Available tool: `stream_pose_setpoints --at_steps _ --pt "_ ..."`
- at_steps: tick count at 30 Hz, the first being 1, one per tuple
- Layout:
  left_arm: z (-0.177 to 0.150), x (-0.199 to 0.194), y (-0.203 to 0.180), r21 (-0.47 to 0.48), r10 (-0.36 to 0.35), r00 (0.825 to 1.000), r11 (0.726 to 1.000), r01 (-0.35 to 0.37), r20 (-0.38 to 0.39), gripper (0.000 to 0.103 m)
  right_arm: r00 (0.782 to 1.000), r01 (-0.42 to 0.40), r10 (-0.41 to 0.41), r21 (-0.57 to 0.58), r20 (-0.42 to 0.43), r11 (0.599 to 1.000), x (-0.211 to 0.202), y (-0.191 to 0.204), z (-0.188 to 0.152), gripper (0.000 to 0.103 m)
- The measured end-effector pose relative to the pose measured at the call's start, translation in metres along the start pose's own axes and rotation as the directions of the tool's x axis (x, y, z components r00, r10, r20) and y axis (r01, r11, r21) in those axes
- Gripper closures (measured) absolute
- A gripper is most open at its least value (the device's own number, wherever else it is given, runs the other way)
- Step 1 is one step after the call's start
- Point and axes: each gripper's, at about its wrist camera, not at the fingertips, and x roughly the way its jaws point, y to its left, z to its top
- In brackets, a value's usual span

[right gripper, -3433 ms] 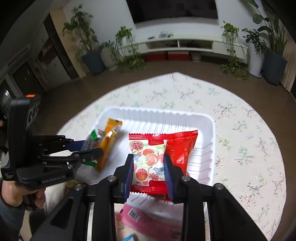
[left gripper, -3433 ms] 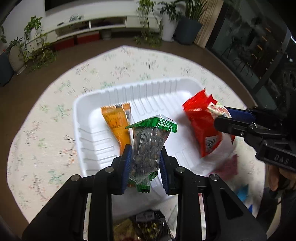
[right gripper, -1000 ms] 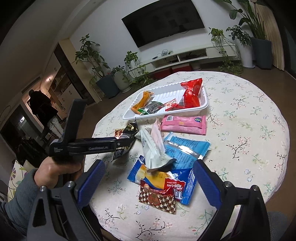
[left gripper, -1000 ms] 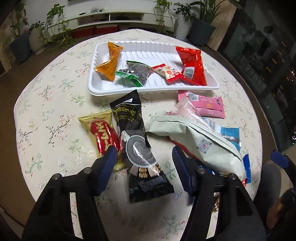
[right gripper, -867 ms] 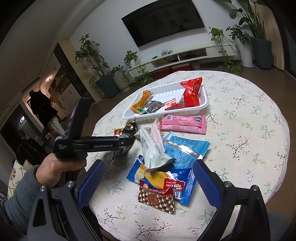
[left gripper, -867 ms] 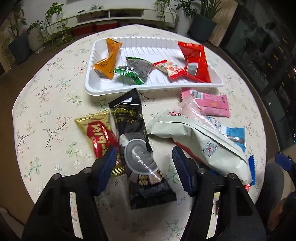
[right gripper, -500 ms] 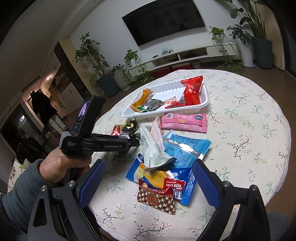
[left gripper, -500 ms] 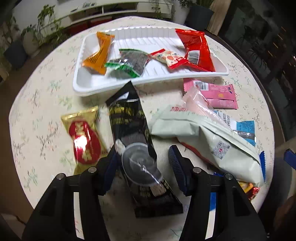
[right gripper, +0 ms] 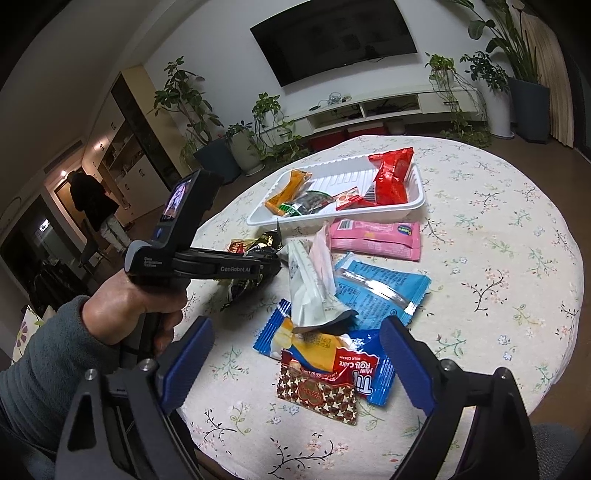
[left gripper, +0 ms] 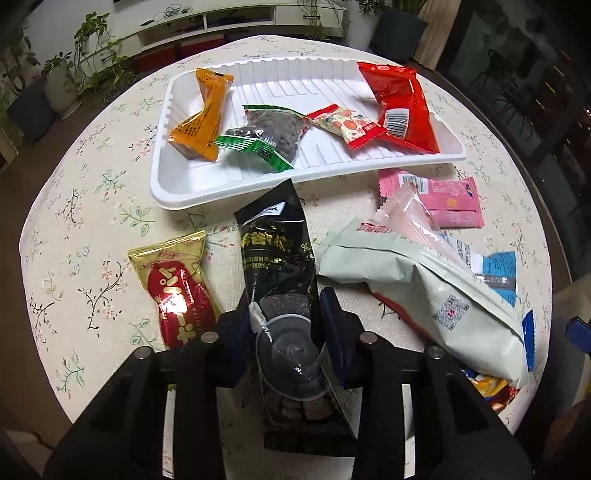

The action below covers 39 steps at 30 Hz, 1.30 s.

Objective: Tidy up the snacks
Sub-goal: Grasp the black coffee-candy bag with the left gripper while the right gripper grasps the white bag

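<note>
- The left gripper has its fingers closed on the black packet, which lies on the tabletop just before the white tray.
- The right gripper hovers with its fingers wide, holding nothing.

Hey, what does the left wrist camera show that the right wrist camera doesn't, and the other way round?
Only the left wrist view shows the left gripper closed on the black snack pouch, and the whole gold and red packet. Only the right wrist view shows the open right gripper, the Mini Roll Cake pack, the TV and the hand holding the left gripper. Both show the white tray of snacks and the pink packet.
</note>
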Motion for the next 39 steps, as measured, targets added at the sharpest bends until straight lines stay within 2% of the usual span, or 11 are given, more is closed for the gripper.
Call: stream_pose_setpoints --at_steps 6,13,18,21,25,30,32,39 --pt "-0.009 -0.007 -0.001 -0.008 -0.03 0.999 1.0 0.03 0.023 0.079 1.0 0.007 -0.007 -0.022 -0.017 1.0 0.003 0.006 0.0 0.013" --pt "-0.032 -0.025 0.005 -0.053 -0.082 0.995 0.995 0.085 0.061 0.081 0.999 0.041 -0.042 -0.059 -0.029 0.997 0.01 0.012 0.011 0.019" --pt "-0.055 -0.047 0.01 -0.097 -0.14 0.983 0.984 0.152 0.115 0.081 0.992 0.084 -0.096 -0.145 -0.077 0.986 0.03 0.021 0.026 0.028" --pt "-0.069 -0.059 0.014 -0.121 -0.175 0.974 0.974 0.192 0.14 0.081 0.984 0.103 -0.132 -0.216 -0.121 0.971 0.049 0.028 0.036 0.038" --pt "-0.084 -0.067 0.019 -0.148 -0.212 0.965 0.961 0.234 0.152 0.081 0.976 0.065 -0.118 -0.27 -0.184 0.961 0.074 0.035 0.047 0.047" --pt "-0.098 -0.071 0.03 -0.18 -0.235 0.958 0.948 0.263 0.162 0.081 0.955 0.09 -0.172 -0.315 -0.241 0.945 0.105 0.036 0.054 0.048" --pt "-0.102 -0.073 0.033 -0.187 -0.241 0.956 0.944 0.271 0.167 0.081 0.94 0.11 -0.207 -0.334 -0.271 0.936 0.118 0.034 0.053 0.048" --pt "-0.104 -0.067 0.039 -0.196 -0.259 0.952 0.937 0.289 0.166 0.081 0.907 0.067 -0.216 -0.384 -0.361 0.921 0.136 0.043 0.037 0.049"
